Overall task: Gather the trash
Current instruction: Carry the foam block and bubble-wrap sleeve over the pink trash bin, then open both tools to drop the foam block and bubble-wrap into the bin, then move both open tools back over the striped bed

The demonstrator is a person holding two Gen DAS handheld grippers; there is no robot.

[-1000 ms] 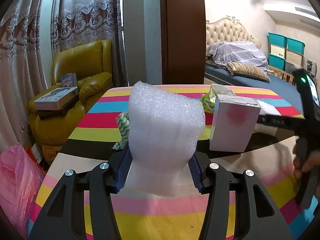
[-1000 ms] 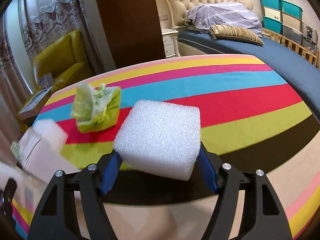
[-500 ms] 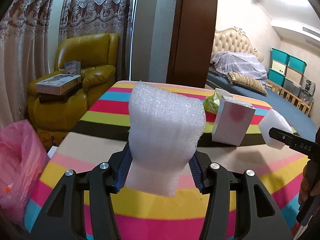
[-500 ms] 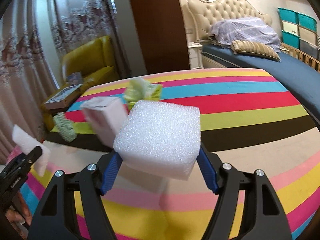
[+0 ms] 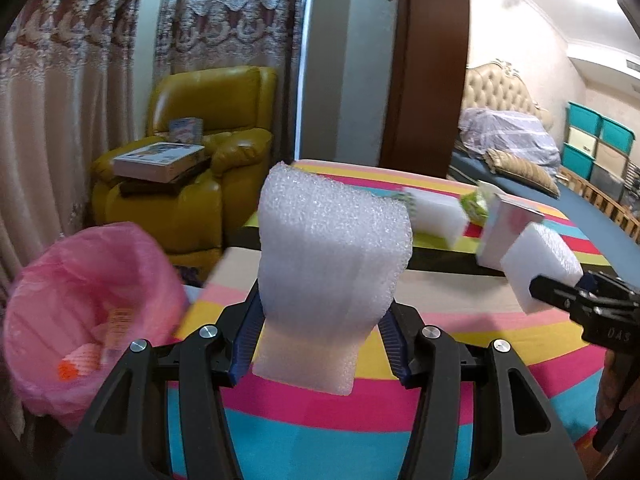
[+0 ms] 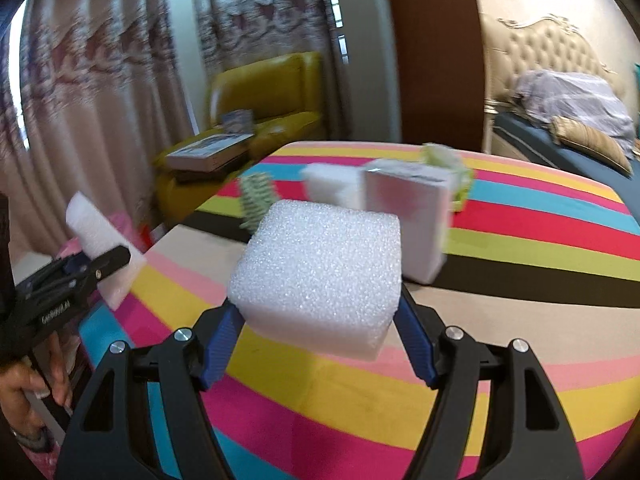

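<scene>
A bedroom is seen, with lace curtains [image 5: 100,92], a yellow armchair [image 5: 200,184] and a bed [image 5: 520,168] behind a table covered by a striped cloth [image 5: 440,392]; a bin lined with a pink bag [image 5: 80,320] is placed off the table's left edge, below the armchair. A tall piece of white foam wrap [image 5: 332,280] is clamped between the blue pads of the left gripper [image 5: 320,344], above the cloth near that edge; the foam is squeezed in at its lower part by the pads. A white foam block [image 6: 320,272] is gripped on both sides by the right gripper [image 6: 320,344], held above the cloth; the same block is seen at the right in the left wrist view. Farther back on the table are found a white box [image 6: 408,220], another white foam piece [image 6: 332,184], a crumpled green wrapper [image 6: 444,160] and a green patterned scrap [image 6: 256,200], all blurred. A hand [image 6: 28,392] is seen at the lower left in the right wrist view.
</scene>
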